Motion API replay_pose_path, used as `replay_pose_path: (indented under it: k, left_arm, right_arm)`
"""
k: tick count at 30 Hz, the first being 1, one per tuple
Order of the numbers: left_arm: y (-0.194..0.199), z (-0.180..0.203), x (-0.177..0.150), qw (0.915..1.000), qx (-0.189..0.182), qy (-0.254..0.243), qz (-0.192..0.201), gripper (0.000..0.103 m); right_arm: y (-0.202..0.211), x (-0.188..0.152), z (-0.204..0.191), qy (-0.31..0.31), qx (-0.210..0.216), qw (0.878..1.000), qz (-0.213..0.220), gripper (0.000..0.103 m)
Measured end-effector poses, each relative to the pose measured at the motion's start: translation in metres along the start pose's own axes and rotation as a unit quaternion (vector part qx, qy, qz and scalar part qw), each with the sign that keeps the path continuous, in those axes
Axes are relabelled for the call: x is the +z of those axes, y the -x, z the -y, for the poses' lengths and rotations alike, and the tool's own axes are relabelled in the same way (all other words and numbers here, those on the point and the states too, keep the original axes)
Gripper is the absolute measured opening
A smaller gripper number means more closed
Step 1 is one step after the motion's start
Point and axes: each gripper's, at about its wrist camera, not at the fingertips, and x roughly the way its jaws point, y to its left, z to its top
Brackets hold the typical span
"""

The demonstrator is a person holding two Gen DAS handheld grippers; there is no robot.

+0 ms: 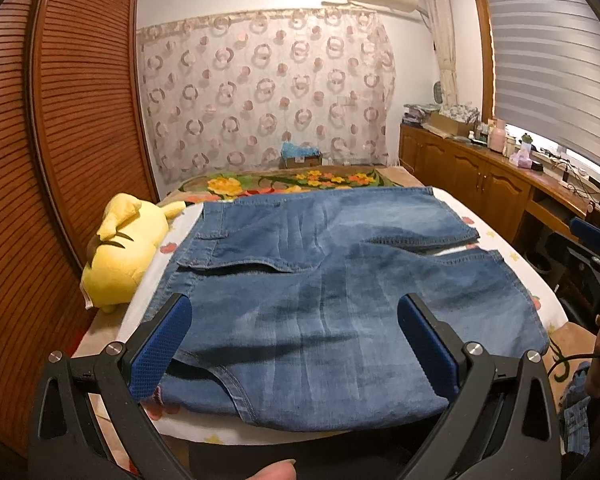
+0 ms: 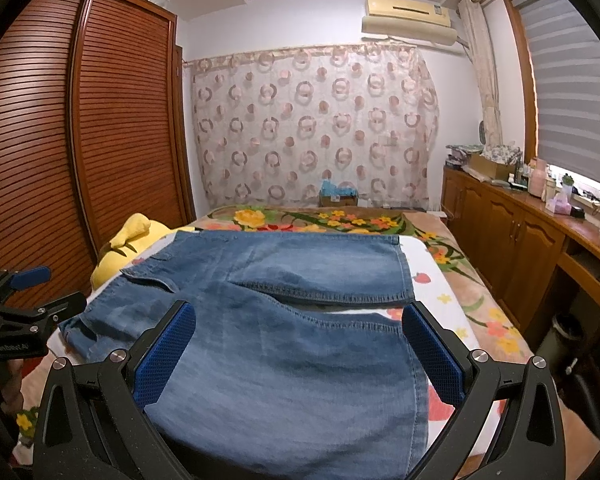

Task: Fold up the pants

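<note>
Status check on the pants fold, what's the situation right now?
Left tool open, right tool open, both empty above the denim pants. Pants flat on bed, legs apart. Yellow plush toy beside the waistband.

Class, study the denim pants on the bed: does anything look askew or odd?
The denim pants lie flat, but a gap separates the leg hems at right, so the legs are uneven. A yellow plush toy touches their left edge.

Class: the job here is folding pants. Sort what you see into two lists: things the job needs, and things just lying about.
Needed for the job:
denim pants, spread flat on the bed
left gripper, open
right gripper, open

Just lying about:
yellow plush toy
floral blanket
cardboard box by the curtain
bottles on the cabinet
</note>
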Motion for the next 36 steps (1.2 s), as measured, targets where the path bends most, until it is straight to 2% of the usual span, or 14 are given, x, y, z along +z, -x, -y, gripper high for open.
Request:
replay_pose_path:
  k: [12,20,25,34,36]
  left_arm:
    - [-0.018,-0.01,-0.014,0.9994,-0.018,0.005,-0.028,0.103]
    - [-0.036,-0.036,-0.025,0.9986,-0.014,0.011,-0.05,0.103]
    - [-0.041,-0.066,-0.035,0.9981,-0.007,0.035,-0.051,0.103]
    - [-0.057,-0.121,-0.051,0.9945,0.031,0.068,-0.074,0.092]
    - [-0.057,-0.13,-0.055,0.9937,0.04,0.071,-0.077,0.087]
  right_arm:
    - [-0.014,-0.003,0.005,0.006,-0.01,0.999,-0.033,0.103]
    - [-0.021,-0.002,0.015,0.004,-0.026,0.998,-0.063,0.103]
    - [-0.023,-0.003,0.018,0.008,-0.034,0.996,-0.076,0.103]
    - [-0.029,-0.003,0.015,0.009,-0.041,0.994,-0.1,0.103]
    - [-0.027,-0.002,0.013,0.012,-0.041,0.994,-0.102,0.103]
